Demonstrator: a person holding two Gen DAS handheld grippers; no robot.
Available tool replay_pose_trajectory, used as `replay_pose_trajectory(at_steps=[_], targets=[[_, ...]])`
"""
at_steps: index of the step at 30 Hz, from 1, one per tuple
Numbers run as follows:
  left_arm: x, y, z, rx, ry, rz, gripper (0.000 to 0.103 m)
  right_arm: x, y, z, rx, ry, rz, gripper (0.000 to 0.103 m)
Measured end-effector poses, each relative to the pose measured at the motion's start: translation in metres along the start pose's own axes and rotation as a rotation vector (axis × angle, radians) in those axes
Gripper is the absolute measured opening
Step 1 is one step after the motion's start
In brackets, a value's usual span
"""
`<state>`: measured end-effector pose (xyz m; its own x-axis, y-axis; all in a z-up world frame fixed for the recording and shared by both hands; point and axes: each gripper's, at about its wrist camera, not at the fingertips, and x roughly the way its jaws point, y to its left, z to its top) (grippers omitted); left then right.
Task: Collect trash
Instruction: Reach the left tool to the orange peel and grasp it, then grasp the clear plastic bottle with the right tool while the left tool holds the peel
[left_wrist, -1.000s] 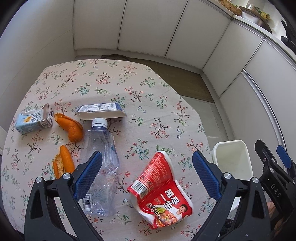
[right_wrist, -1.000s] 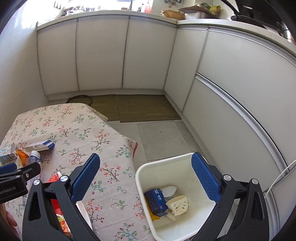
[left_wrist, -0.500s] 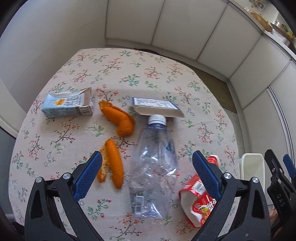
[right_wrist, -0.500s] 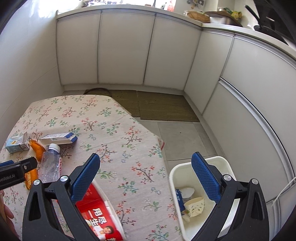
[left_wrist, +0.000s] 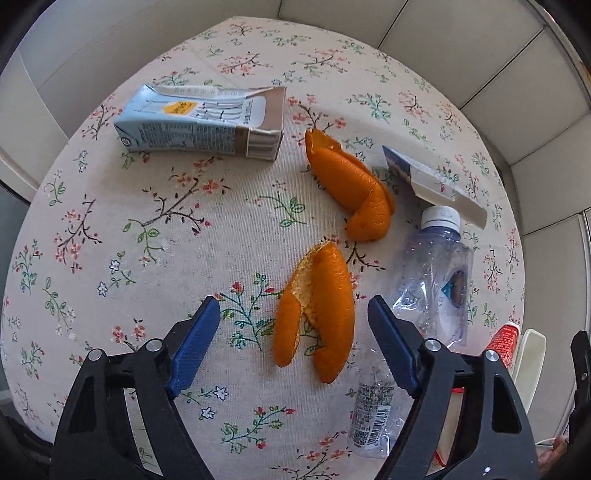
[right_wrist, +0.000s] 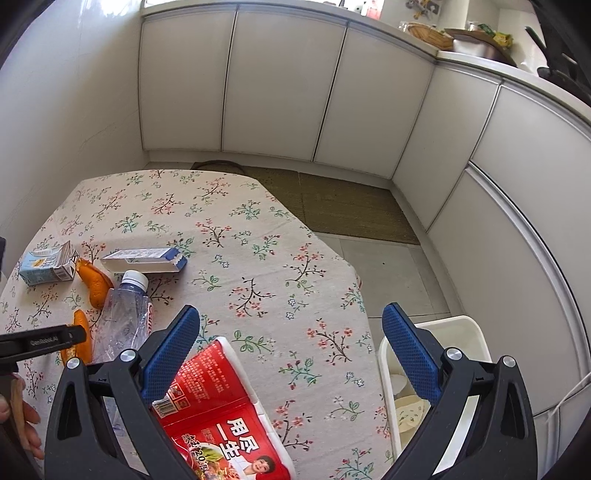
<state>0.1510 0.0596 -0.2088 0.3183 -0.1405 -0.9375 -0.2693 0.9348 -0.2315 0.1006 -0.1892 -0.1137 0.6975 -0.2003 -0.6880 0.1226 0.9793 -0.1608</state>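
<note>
Trash lies scattered over the flowered tablecloth (left_wrist: 207, 206), and the nearer orange peel (left_wrist: 317, 310) serves as the landmark. It curls rind-up on the cloth, probably just as it was dropped. Beyond it lies a second orange peel (left_wrist: 351, 192); farther off and to its left is a torn-open milk carton (left_wrist: 199, 123) on its side. To its right a crushed plastic bottle (left_wrist: 432, 280) lies with its cap pointing away, almost touching a flat white box (left_wrist: 436, 184). Well to its right, past the table edge, a white bin (right_wrist: 469, 332) stands low on the floor, likely so trash can be dropped straight in; some scraps already lie inside. A red snack packet (right_wrist: 221, 410) sits between the bottle and the bin side of the table.

The left gripper (left_wrist: 293, 347) hangs low over the cloth and points down at the peel, its jaws spread wide with the peel between them, touching nothing. It looks set for a pinch on the peel. The right gripper (right_wrist: 291, 354) is held higher and level, jaws also wide apart and empty, above the snack packet and the table's edge
</note>
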Motion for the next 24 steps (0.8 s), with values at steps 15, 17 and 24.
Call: replay_pose_trajectory(at_steps=[15,17,24], targets=[[-0.019,-0.010,-0.006,0.156,-0.080,0.011,0.019,0.026,0.033,0.005,0.008,0.153,0.154,0.096],[-0.037,-0.001,-0.002,0.133,-0.121,-0.012,0.019,0.031,0.050,0.006,-0.015,0.185,0.189,0.096],[-0.115,0.024,0.013,0.079,-0.332,-0.058,0.019,0.051,0.114,0.002,-0.087,0.305,0.283,0.096]])
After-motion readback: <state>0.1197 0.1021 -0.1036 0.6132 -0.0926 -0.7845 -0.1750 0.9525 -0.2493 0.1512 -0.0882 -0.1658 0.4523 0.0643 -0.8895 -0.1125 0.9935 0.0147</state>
